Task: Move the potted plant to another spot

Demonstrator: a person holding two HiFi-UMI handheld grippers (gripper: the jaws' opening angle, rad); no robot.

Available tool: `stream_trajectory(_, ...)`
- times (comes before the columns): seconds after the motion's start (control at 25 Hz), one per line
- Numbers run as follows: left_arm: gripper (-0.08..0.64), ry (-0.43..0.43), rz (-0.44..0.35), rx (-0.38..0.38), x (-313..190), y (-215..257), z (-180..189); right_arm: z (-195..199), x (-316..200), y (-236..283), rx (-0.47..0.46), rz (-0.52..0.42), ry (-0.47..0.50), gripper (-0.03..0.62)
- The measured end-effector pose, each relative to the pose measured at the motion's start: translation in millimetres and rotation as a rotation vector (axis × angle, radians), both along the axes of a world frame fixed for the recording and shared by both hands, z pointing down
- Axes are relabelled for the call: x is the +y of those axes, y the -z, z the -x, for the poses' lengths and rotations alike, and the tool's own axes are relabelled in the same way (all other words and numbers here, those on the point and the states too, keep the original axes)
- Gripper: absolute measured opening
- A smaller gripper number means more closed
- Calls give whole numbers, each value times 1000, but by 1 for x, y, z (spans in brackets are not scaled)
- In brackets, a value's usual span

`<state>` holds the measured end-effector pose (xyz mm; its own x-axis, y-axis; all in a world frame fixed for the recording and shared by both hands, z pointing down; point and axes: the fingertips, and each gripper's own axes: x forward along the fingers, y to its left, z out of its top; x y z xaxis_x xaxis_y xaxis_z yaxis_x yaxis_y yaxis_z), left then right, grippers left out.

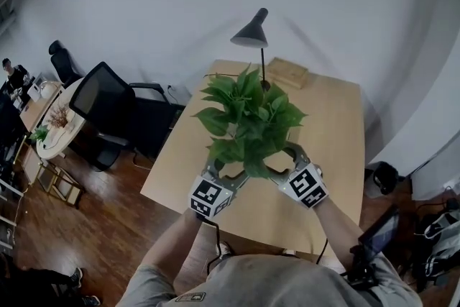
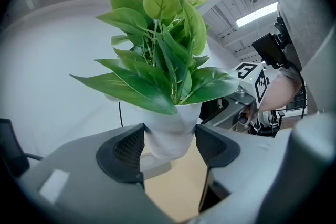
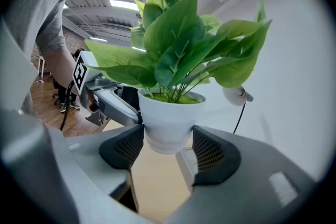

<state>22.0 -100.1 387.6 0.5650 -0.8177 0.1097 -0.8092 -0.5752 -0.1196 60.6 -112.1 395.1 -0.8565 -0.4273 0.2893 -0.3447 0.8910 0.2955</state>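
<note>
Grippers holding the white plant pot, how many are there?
2. The left gripper clamps the white pot from the person's left, the right gripper from the right, opposite each other. None seems hidden.

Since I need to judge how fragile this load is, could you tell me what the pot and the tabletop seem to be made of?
The pot looks smooth, matte white and evenly coloured: plastic or ceramic, the look leaves it open. The tabletop is flat, light tan, with a low sheen: probably wood or wood-look laminate, the grain too faint to tell.

Lamp (image 1: 252,32) behind plant (image 1: 248,115), bare tabletop (image 1: 334,133) right
</note>
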Motion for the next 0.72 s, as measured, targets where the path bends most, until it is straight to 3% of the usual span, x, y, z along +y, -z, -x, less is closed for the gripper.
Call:
stream_trajectory(0.16, 304, -32, 13, -2, 1, -3, 53, 52, 2, -3, 4, 10, -31, 299)
stream_trajectory(0.4, 304, -61, 35, 14, 2, -5, 179, 178, 5, -5, 24, 30, -67, 299)
stream_trajectory(0.72, 304, -22, 41, 4, -5, -19, 186, 183, -2, -20, 16, 52, -40, 299)
